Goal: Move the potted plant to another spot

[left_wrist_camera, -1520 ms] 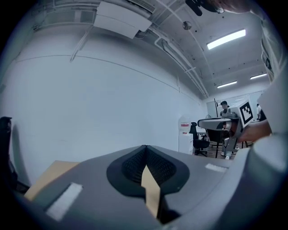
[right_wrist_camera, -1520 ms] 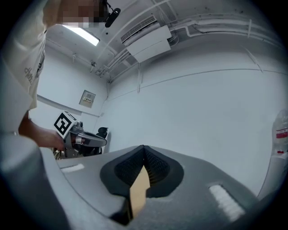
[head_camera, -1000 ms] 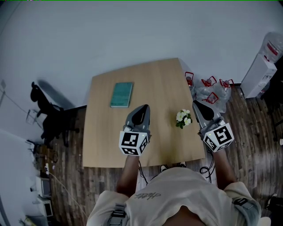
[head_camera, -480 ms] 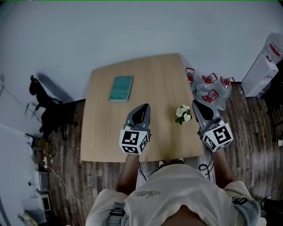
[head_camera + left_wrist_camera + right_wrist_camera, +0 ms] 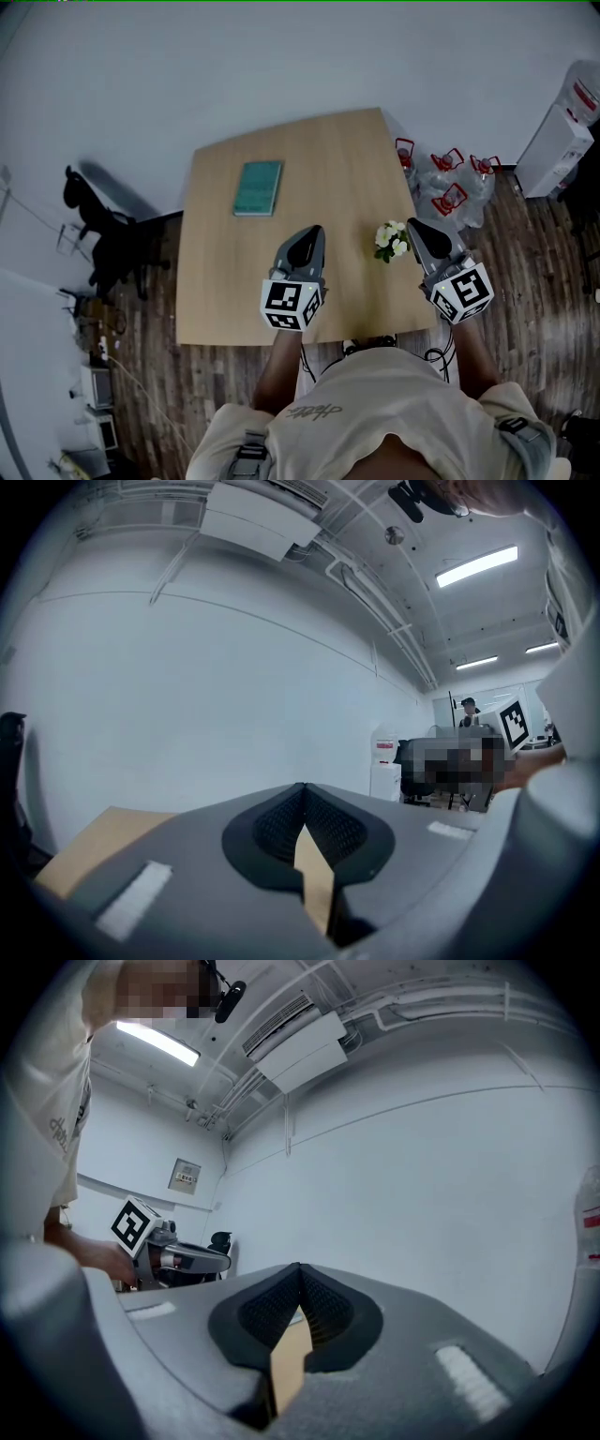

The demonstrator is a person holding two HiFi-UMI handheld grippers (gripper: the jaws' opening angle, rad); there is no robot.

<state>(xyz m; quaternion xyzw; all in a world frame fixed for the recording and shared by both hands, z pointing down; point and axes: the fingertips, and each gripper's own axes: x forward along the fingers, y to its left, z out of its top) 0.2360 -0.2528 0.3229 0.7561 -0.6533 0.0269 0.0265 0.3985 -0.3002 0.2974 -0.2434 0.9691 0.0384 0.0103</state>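
A small potted plant point(image 5: 391, 240) with white flowers stands near the right front of the wooden table point(image 5: 328, 159). My right gripper point(image 5: 412, 222) hovers just right of the plant, apart from it, with its jaws shut and empty point(image 5: 299, 1267). My left gripper point(image 5: 314, 230) hangs over the table's front middle, left of the plant, also shut on nothing point(image 5: 305, 787). Both point level toward the far wall. Neither gripper view shows the plant; only a sliver of table shows between the pads.
A teal book point(image 5: 258, 187) lies at the table's far left. On the floor to the right lie several clear water bottles with red handles point(image 5: 448, 187) beside a white water dispenser point(image 5: 553, 141). A black chair point(image 5: 98, 234) stands to the left.
Both grippers have sunk a little toward the table, still shut. The plant and the book have not moved on the table.
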